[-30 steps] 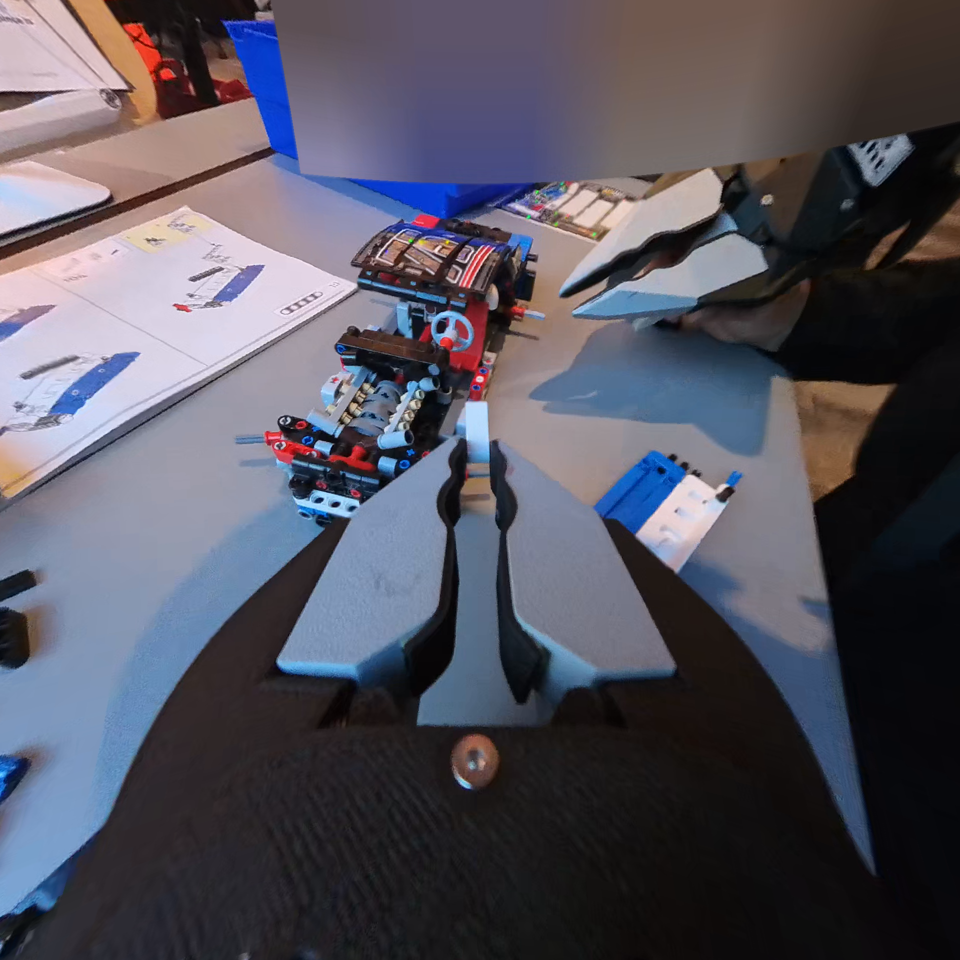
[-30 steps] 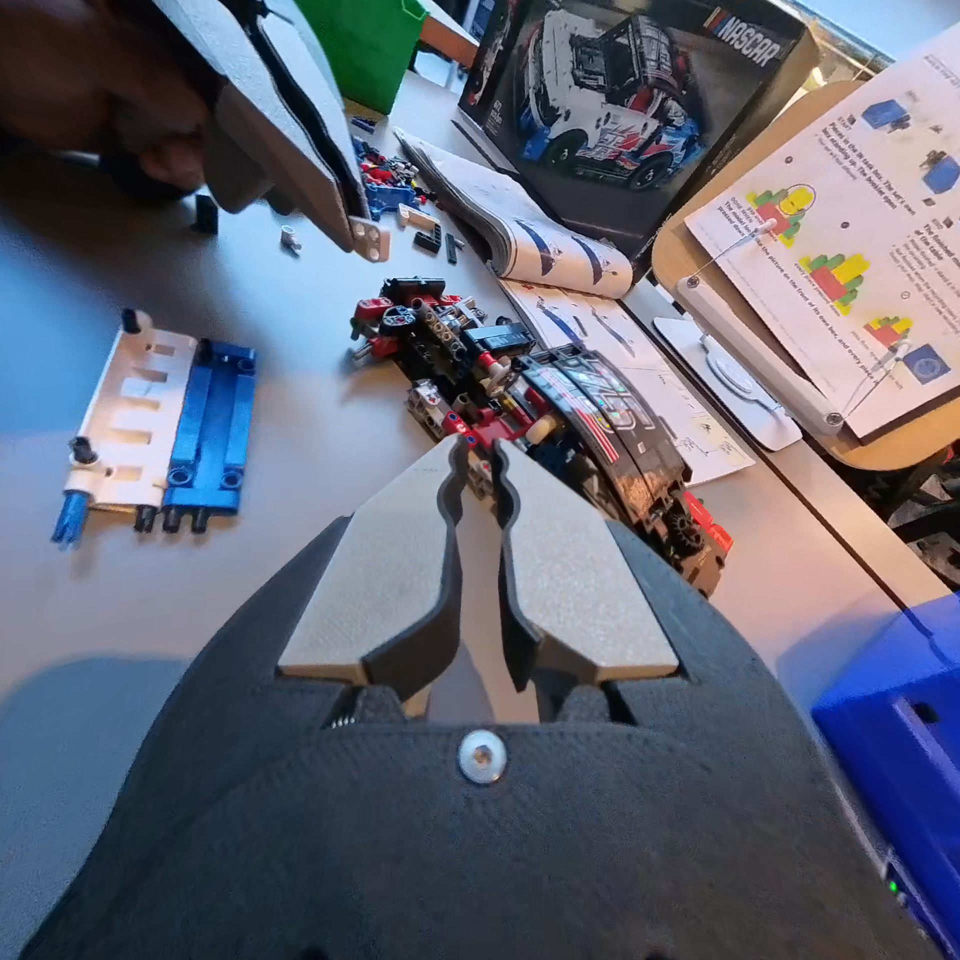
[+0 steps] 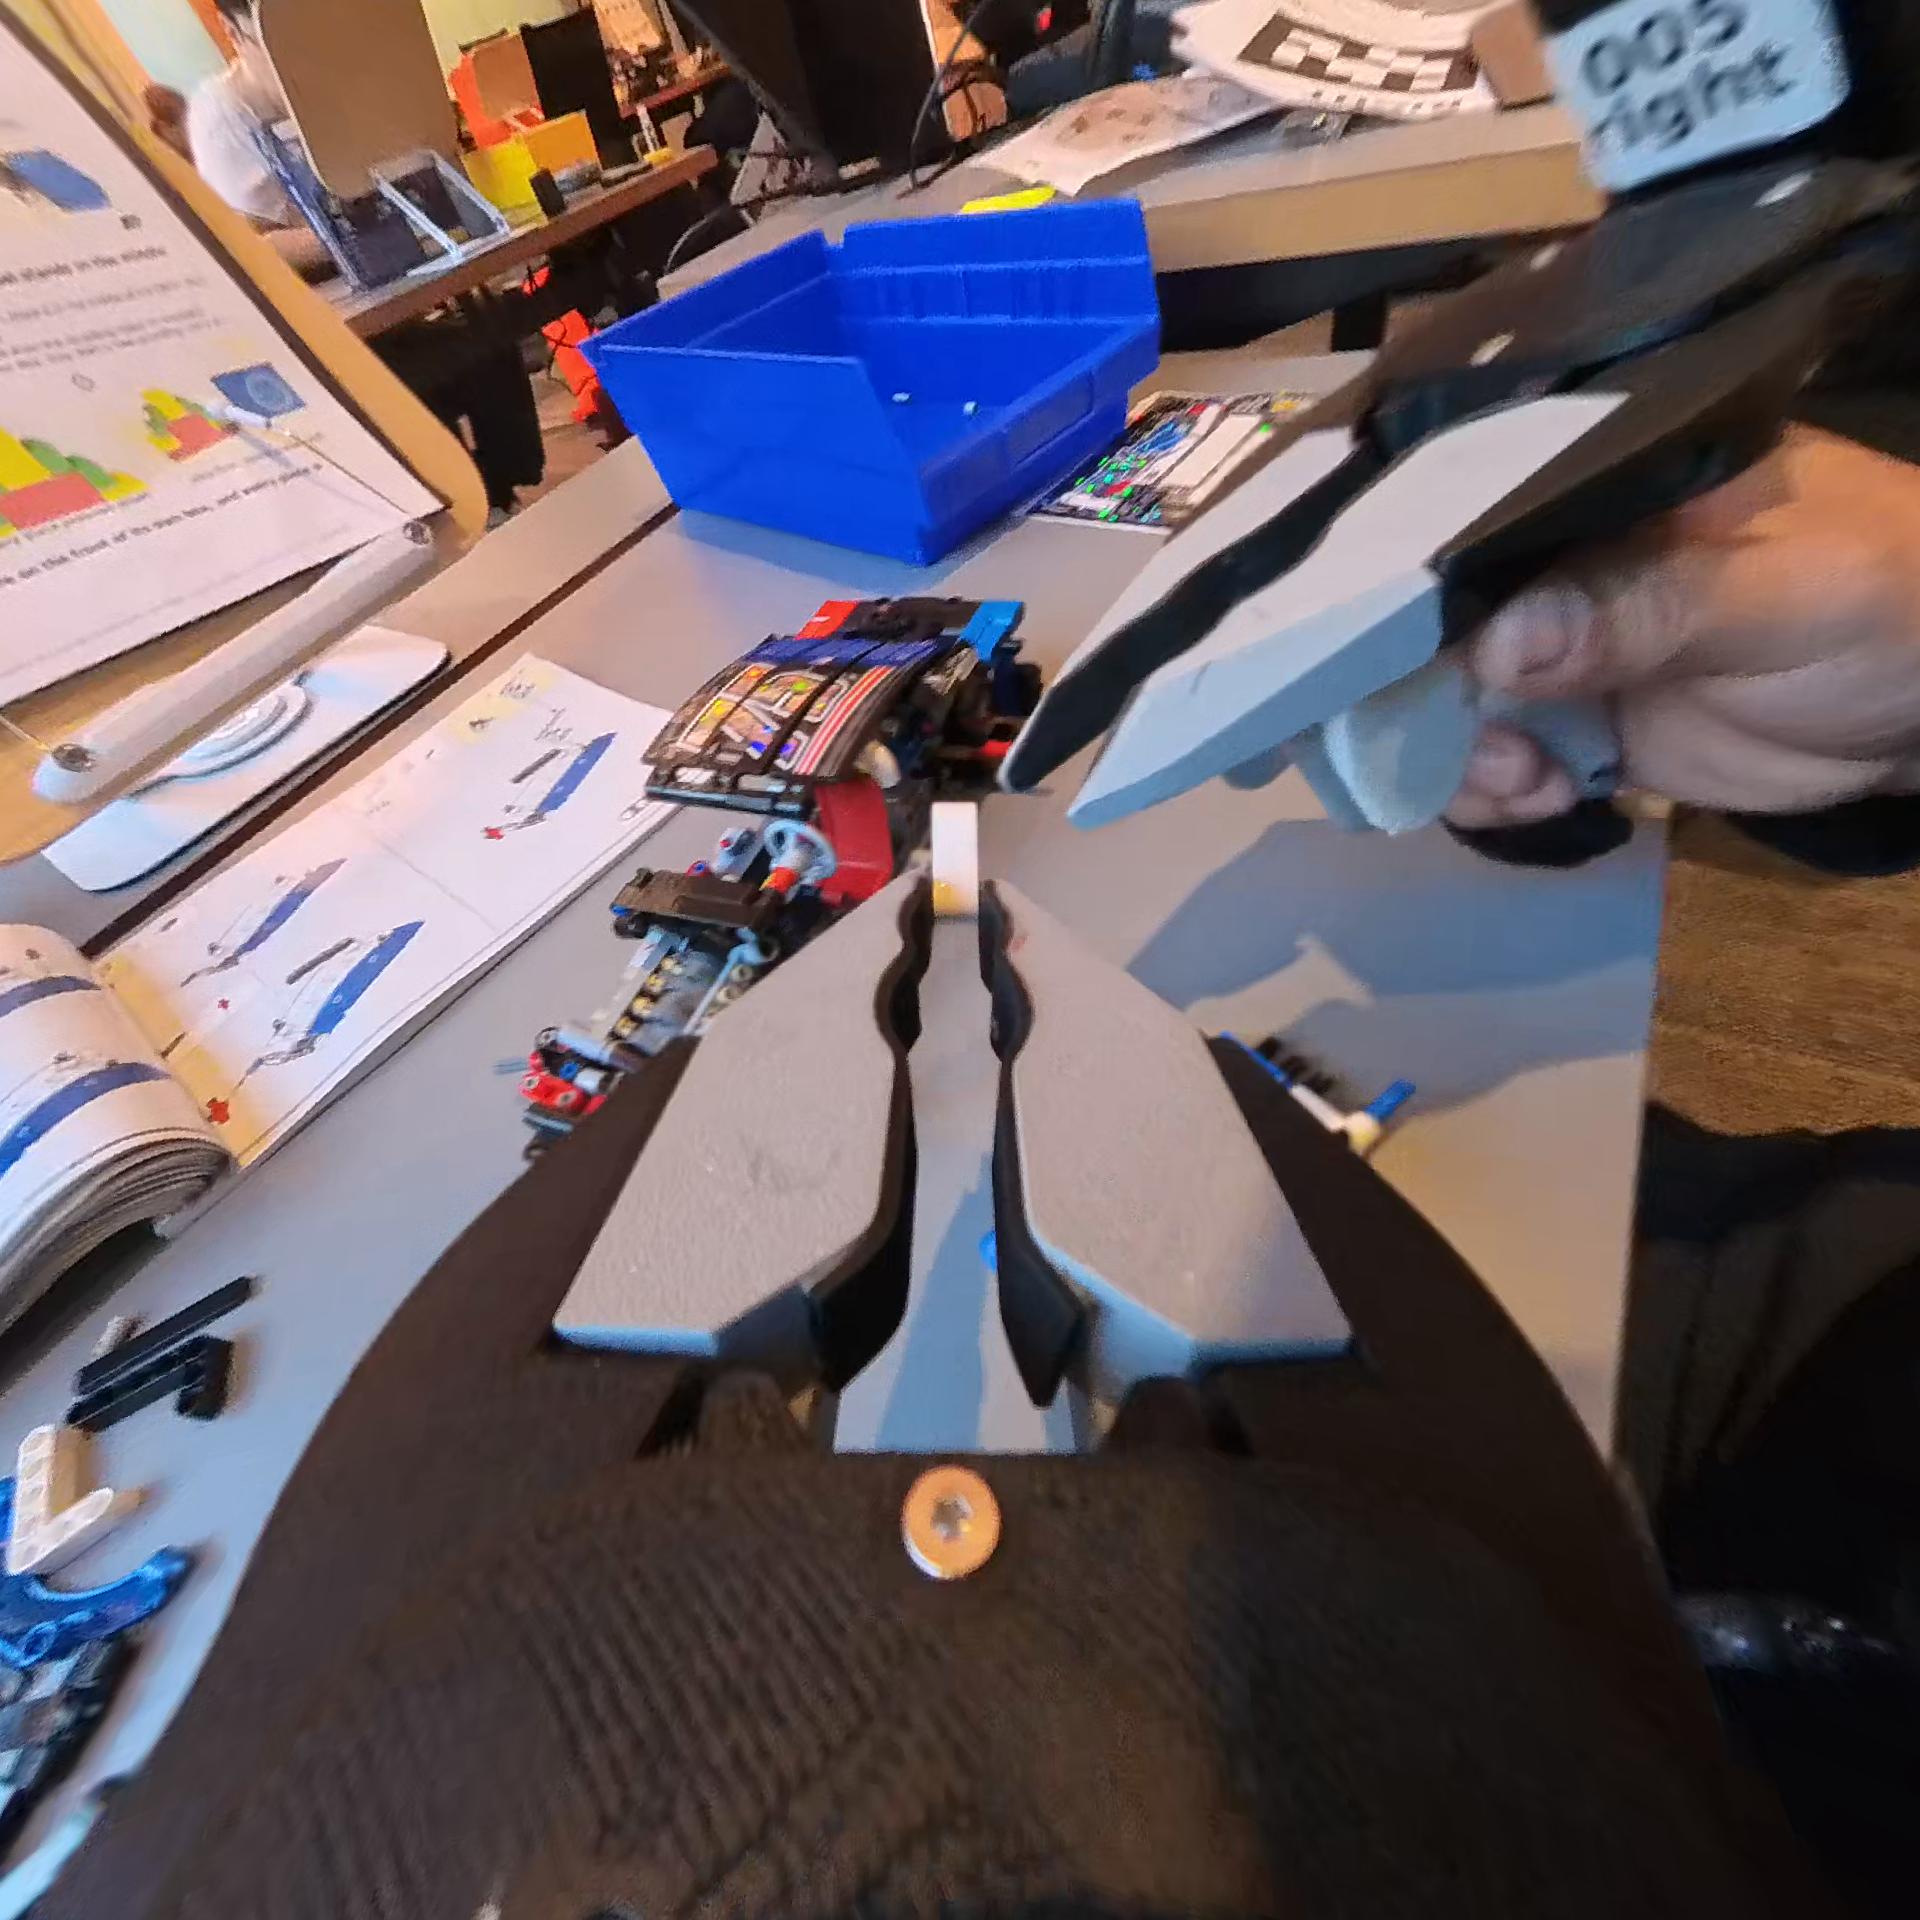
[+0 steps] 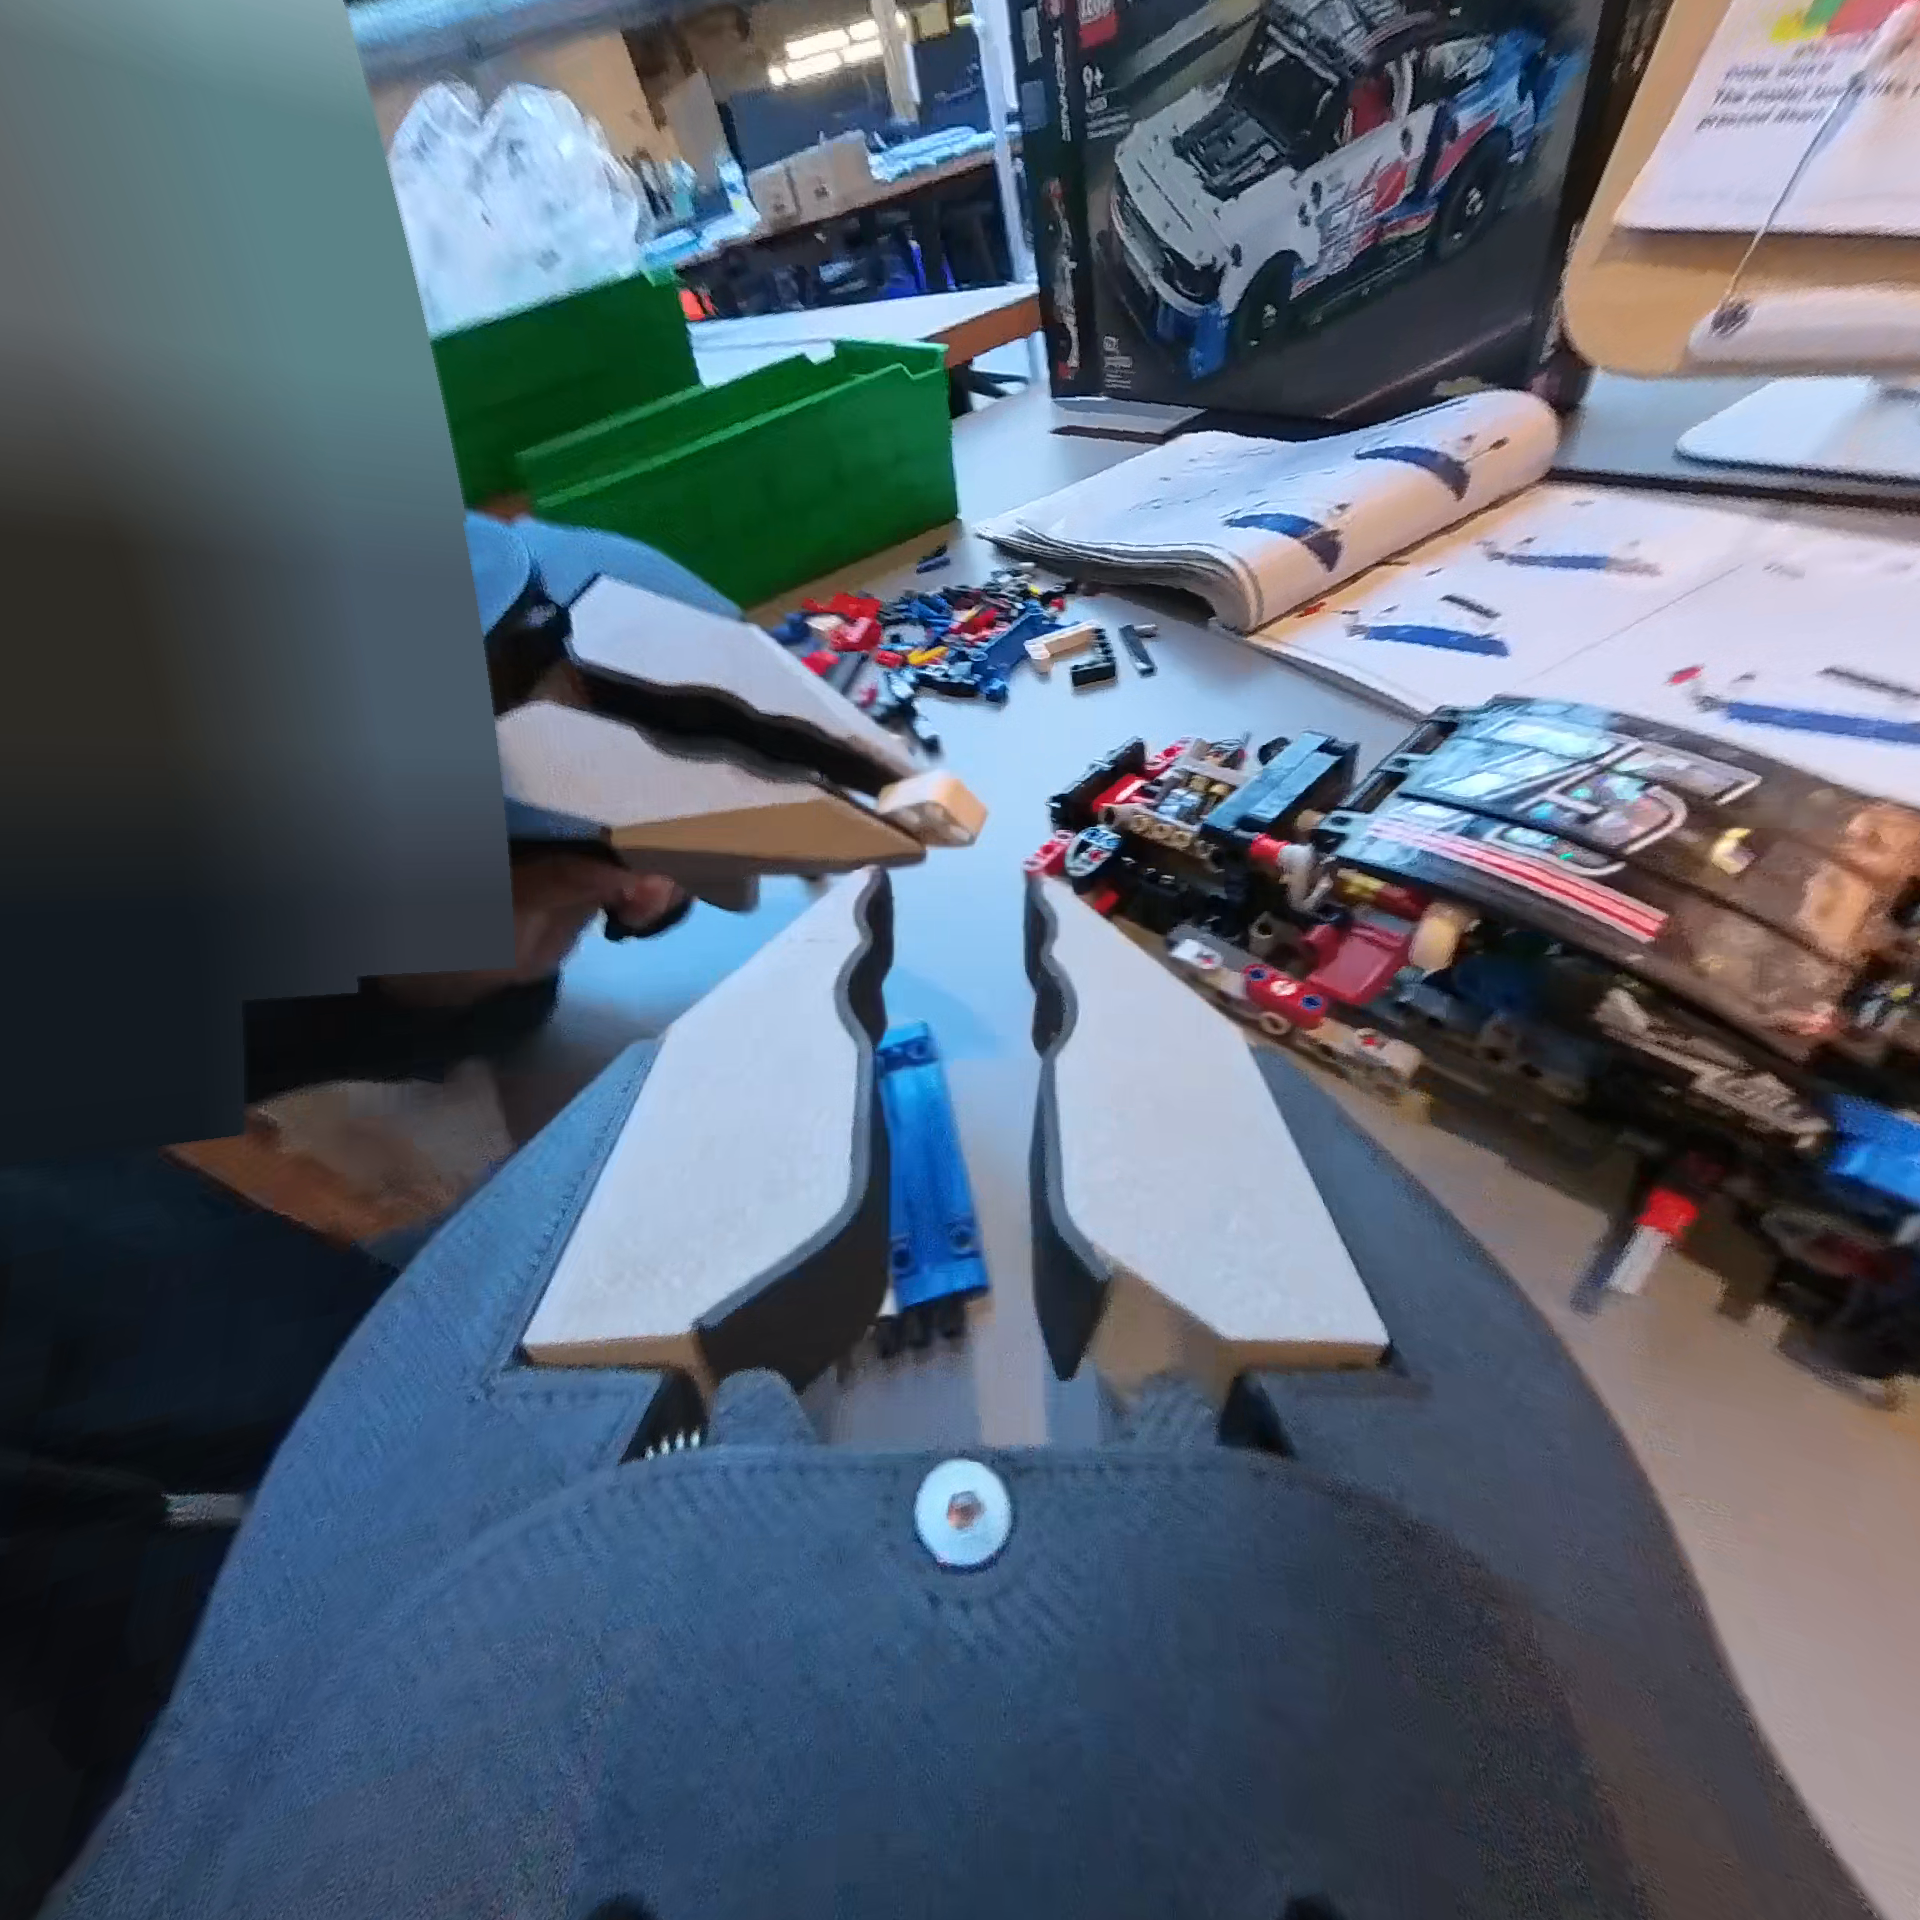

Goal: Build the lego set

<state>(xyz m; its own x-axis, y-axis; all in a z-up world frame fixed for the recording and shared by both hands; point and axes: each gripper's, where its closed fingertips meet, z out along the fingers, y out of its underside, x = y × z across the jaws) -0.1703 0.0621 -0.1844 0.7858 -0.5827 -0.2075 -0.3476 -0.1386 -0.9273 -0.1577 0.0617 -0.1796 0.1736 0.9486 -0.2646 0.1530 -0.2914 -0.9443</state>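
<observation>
The worktop (image 3: 1299, 935) carries everything in this build. The open instruction booklet (image 3: 343, 914) lies along its left edge, and the blue bin (image 3: 883, 416) stands at its far edge. The green bins (image 4: 748, 457) sit at the opposite far corner in the right wrist view, with the set's box (image 4: 1299, 197) upright beside them.

The partly built Lego car (image 3: 821, 790) lies mid-worktop, its stickered black roof section toward the blue bin and its open engine end toward me. A blue-and-white panel subassembly (image 4: 925, 1164) lies flat near the worktop's near edge, below my right gripper. The loose-parts pile (image 4: 935, 634) lies in front of the green bins.

My left gripper (image 3: 954, 894) is pinching a small white Lego piece (image 3: 954, 857) at its tips and holds it above the worktop, just beside the car's cabin. My right gripper (image 4: 956, 883) stands spread and empty, close to the white piece.

Step in hand, as I judge it: presenting the white piece for transfer or re-grip. The next move calls for aligning my right jaws squarely on the piece's free end and closing firmly before my left jaws release. A skewed pinch may drop the piece.
</observation>
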